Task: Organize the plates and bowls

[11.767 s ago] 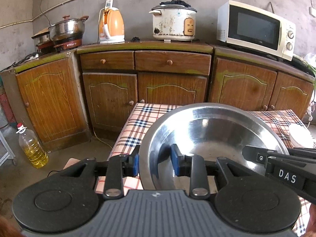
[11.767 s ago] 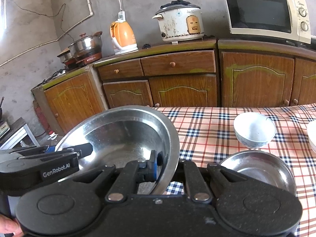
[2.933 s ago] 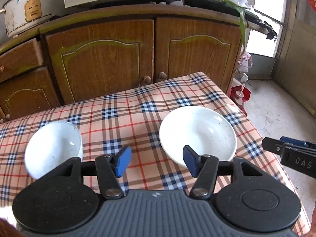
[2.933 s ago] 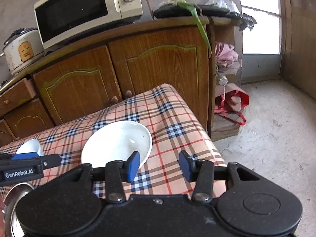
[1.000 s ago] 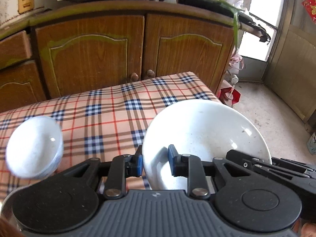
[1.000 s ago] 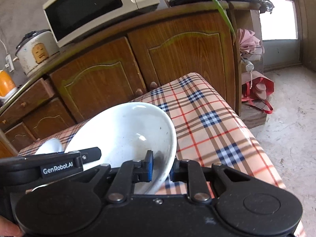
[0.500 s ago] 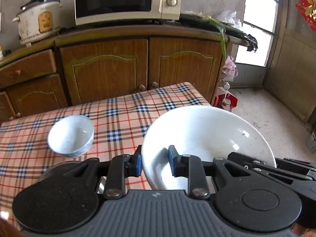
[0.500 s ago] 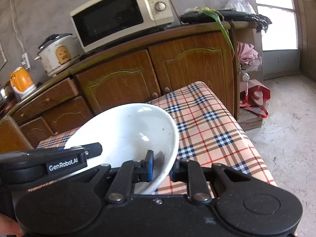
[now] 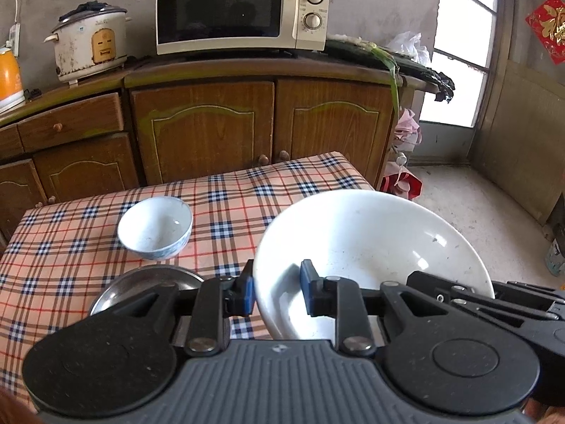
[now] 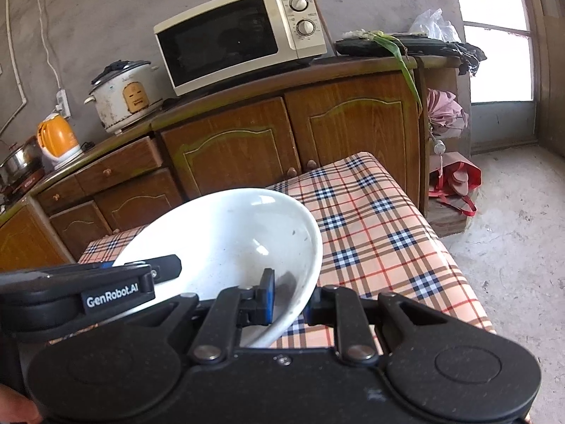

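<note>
We carry wide white ceramic plate point(image 9: 370, 243), left gripper point(image 9: 276, 291) and right gripper point(image 10: 287, 298) both clamped on rim; next: lower onto round steel dish point(image 9: 141, 288) lower left.

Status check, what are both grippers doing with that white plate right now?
Left gripper and right gripper shut on white plate rims. Plate above table. Small bowl, steel dish below left.

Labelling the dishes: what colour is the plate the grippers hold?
White; the plate shows best in the left wrist view.
</note>
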